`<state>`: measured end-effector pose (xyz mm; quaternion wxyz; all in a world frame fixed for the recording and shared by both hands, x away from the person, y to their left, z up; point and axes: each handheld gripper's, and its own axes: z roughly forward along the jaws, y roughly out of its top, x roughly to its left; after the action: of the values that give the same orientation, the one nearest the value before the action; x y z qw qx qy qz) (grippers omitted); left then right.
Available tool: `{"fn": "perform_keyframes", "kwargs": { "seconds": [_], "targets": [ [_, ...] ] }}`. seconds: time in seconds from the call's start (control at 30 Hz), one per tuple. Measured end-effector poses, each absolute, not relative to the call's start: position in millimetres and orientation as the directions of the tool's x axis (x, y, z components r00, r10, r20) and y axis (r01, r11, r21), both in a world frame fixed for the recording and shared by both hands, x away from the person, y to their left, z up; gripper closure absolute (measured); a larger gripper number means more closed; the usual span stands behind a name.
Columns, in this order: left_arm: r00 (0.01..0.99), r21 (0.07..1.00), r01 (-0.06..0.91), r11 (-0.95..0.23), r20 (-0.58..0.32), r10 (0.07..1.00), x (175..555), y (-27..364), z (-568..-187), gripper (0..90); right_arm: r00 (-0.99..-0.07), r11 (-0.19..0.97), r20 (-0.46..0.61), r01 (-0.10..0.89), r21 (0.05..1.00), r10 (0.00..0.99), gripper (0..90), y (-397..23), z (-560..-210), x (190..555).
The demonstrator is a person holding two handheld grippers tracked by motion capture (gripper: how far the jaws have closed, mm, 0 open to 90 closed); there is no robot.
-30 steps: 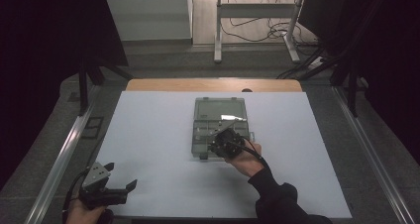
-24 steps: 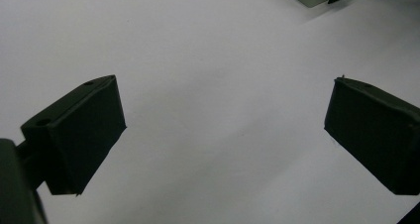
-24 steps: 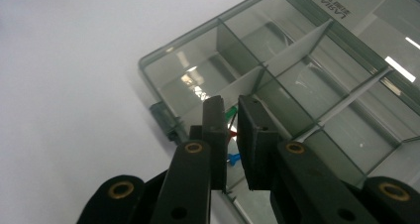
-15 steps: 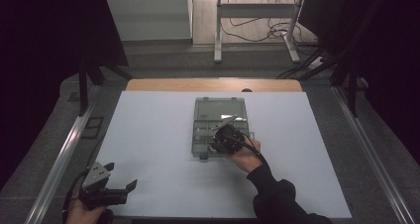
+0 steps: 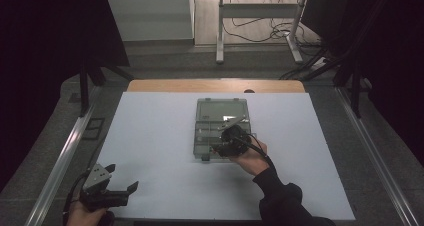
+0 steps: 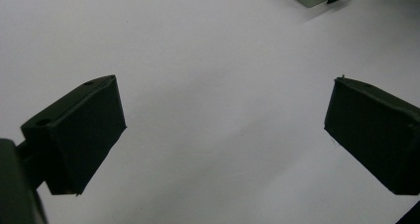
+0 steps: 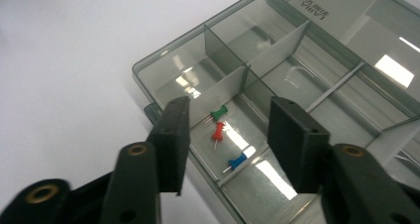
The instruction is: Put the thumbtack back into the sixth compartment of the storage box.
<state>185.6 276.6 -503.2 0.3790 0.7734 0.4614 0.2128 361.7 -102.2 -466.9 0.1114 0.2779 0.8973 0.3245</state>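
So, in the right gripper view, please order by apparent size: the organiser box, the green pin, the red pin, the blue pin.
1. organiser box, by far the largest.
2. red pin, green pin and blue pin: all look alike, so I cannot rank them.

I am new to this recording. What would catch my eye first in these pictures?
Three push pins, green, red and blue, lie in one compartment of the clear organizer box at mid-table. The right gripper hangs over them with its jaws apart, having just been opening. The left gripper rests open at the near left corner.
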Motion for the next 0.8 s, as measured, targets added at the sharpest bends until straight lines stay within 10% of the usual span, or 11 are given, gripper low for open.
{"fn": "perform_keyframes", "kwargs": {
  "seconds": [0.8],
  "targets": [
    [0.485, 0.784, 0.55, -0.29, -0.018, 0.874, 185.2, 276.5, -503.2, 2.6, -0.799, 0.608, -0.054, 0.41, 0.679, 0.599, 21.9, -128.0, -458.3, 337.5]
  ]
}}
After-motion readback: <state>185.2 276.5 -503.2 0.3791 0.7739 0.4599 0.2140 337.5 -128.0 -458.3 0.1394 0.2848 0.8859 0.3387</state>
